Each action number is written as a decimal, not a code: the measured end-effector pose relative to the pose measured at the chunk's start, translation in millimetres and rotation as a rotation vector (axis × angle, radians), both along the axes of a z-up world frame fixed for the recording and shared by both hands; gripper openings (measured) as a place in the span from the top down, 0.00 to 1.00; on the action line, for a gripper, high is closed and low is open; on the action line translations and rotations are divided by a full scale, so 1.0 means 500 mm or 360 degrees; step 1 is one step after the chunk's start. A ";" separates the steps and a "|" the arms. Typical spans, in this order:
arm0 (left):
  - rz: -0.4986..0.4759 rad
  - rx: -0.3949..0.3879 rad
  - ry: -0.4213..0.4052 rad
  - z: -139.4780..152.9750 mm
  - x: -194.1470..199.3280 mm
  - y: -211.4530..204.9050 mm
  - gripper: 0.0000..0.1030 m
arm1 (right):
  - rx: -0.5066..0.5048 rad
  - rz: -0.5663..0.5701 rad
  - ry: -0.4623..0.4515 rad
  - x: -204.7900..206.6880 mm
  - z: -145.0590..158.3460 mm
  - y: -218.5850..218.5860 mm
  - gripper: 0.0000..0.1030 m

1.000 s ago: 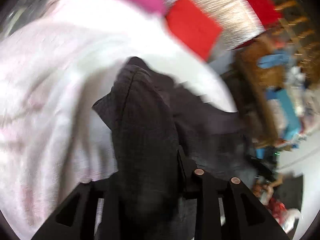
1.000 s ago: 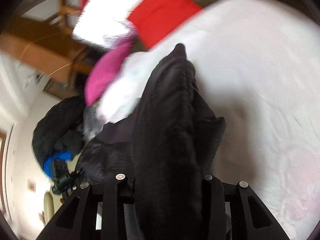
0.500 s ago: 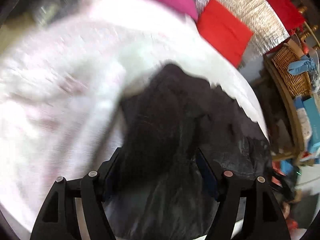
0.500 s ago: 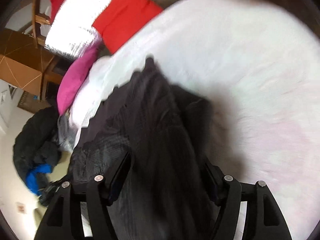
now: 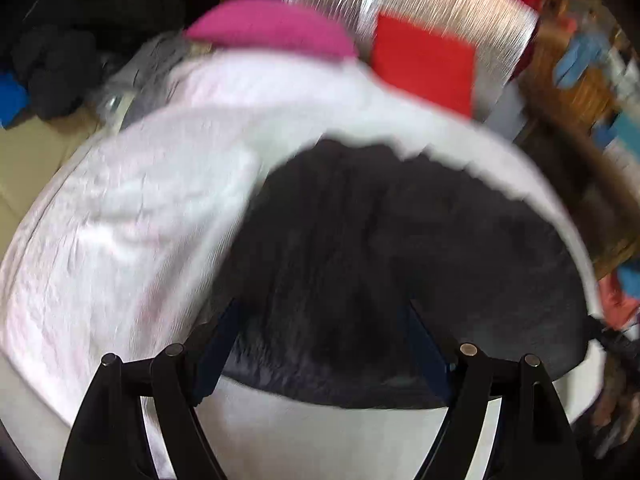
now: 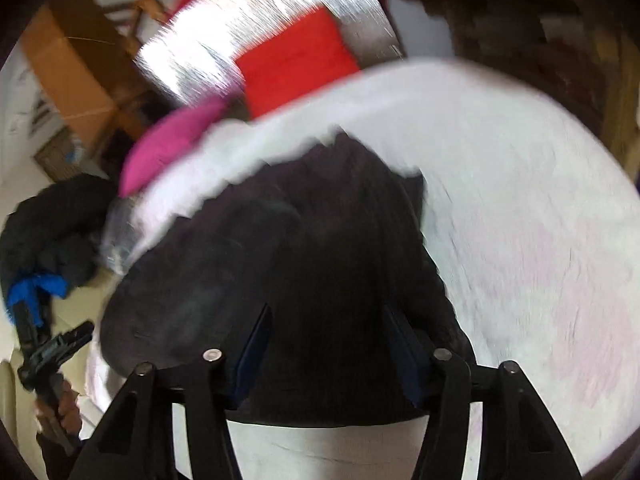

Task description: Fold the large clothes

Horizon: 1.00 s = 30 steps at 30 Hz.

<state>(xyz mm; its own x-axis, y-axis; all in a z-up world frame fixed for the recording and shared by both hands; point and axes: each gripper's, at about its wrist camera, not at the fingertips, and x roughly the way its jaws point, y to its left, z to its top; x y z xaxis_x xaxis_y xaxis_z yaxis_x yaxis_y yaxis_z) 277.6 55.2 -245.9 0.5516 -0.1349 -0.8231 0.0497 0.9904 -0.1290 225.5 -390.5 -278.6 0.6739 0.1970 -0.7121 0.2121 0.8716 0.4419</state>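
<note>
Lying beyond both tools: dark garment (image 5: 392,248)

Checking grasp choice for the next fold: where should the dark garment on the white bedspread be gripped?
Probably the near hem of the dark garment, approached from this side: it lies flat on the white bedspread, its straight near edge exposed.

In the left wrist view, bare white bedcover (image 5: 120,216) lies open from 8 to 11 o'clock. The dark garment (image 5: 380,248) fills the centre; pink pillow (image 5: 272,28) and red cushion (image 5: 424,64) block 12 to 1.
</note>
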 end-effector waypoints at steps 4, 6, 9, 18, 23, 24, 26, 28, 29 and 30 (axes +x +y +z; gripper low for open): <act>0.0035 0.0147 0.0104 -0.046 0.024 -0.012 0.21 | 0.0099 -0.0020 0.0057 0.006 -0.004 -0.019 0.42; 0.0033 0.0147 0.0064 -0.033 0.023 -0.012 0.21 | 0.0116 -0.0027 0.0007 0.004 0.020 -0.020 0.42; 0.0051 0.0160 0.0025 -0.021 0.025 -0.013 0.21 | 0.0117 -0.0033 -0.0128 0.011 0.068 -0.020 0.42; 0.0035 0.0364 -0.0106 -0.002 0.008 -0.048 0.21 | 0.0165 -0.0112 0.0124 0.155 0.005 -0.035 0.44; 0.0036 0.0406 -0.0138 0.001 0.003 -0.051 0.21 | 0.0159 -0.0104 0.0076 0.126 0.016 -0.040 0.43; 0.0039 0.0409 -0.0145 0.003 0.002 -0.051 0.21 | 0.0154 -0.0108 0.0055 0.111 0.023 -0.039 0.42; 0.0040 0.0418 -0.0160 0.007 -0.003 -0.051 0.21 | 0.0117 -0.0090 0.0007 0.084 0.038 -0.033 0.42; 0.0043 0.0433 -0.0170 0.010 -0.007 -0.053 0.21 | 0.0055 -0.0051 -0.0059 0.052 0.057 -0.025 0.42; 0.0043 0.0441 -0.0173 0.010 -0.009 -0.054 0.21 | 0.0029 -0.0033 -0.0101 0.036 0.065 -0.017 0.42; 0.0042 0.0447 -0.0177 0.010 -0.009 -0.055 0.21 | 0.0025 -0.0018 -0.0135 0.020 0.071 -0.013 0.42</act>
<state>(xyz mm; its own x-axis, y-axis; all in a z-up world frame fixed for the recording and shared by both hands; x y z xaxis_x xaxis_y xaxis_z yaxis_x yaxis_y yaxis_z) 273.1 27.8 -241.0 0.6407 0.1051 -0.7606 0.0220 0.9877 0.1549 235.6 -396.9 -243.0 0.7338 0.1996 -0.6493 0.1832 0.8623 0.4721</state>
